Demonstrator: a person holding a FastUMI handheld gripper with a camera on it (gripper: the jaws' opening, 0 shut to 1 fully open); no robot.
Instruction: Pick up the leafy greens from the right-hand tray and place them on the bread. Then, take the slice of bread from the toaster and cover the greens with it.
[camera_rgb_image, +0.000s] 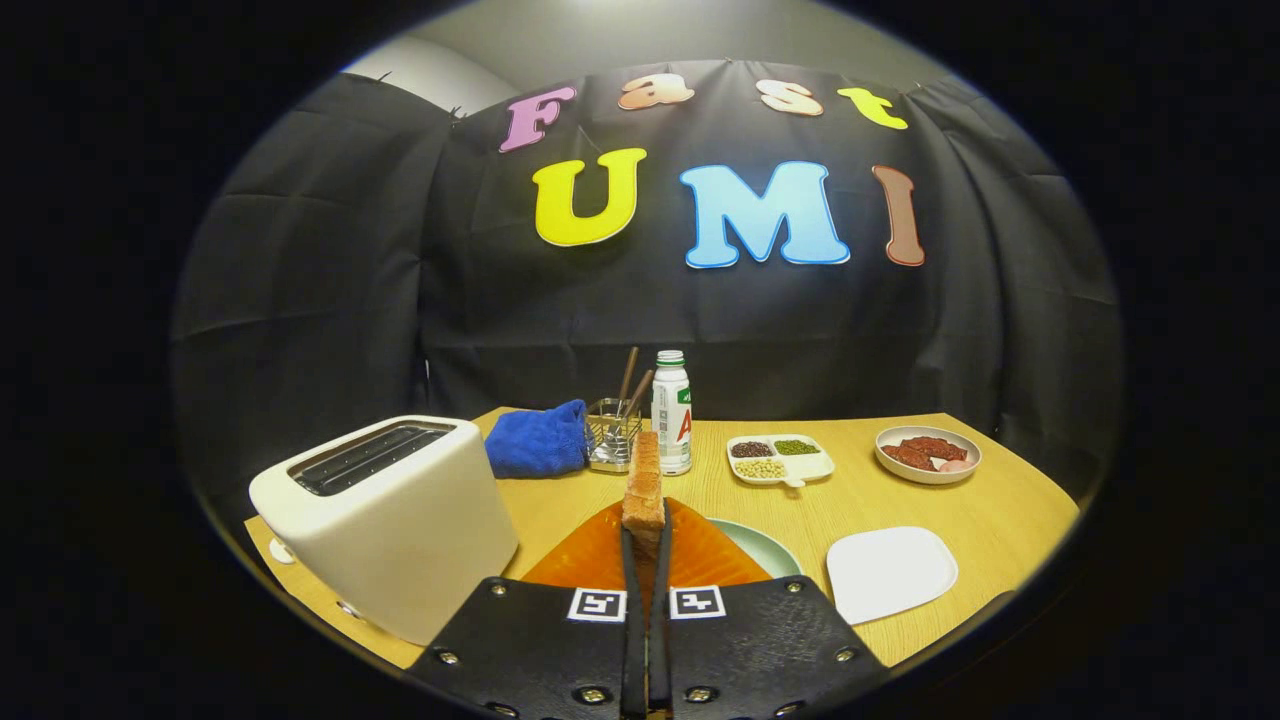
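A slice of toasted bread (643, 480) stands upright and edge-on between my fingers, with my gripper (645, 535) shut on its lower part. It hangs above an orange sheet (590, 555) and a pale green plate (765, 545) just ahead of the fingers. The slice and the fingers hide what lies in the middle of that plate. The cream toaster (390, 515) stands close on the left of the fingers, its dark slots showing nothing in them. To the right of the fingers lies a white square tray (890, 572), bare on top.
On the wooden table (1000, 510) beyond the bread are a blue cloth (540, 440), a wire utensil holder (612, 435) and a white bottle (671, 412). Farther right sit a divided dish of beans (780, 460) and a bowl of red food (927, 453).
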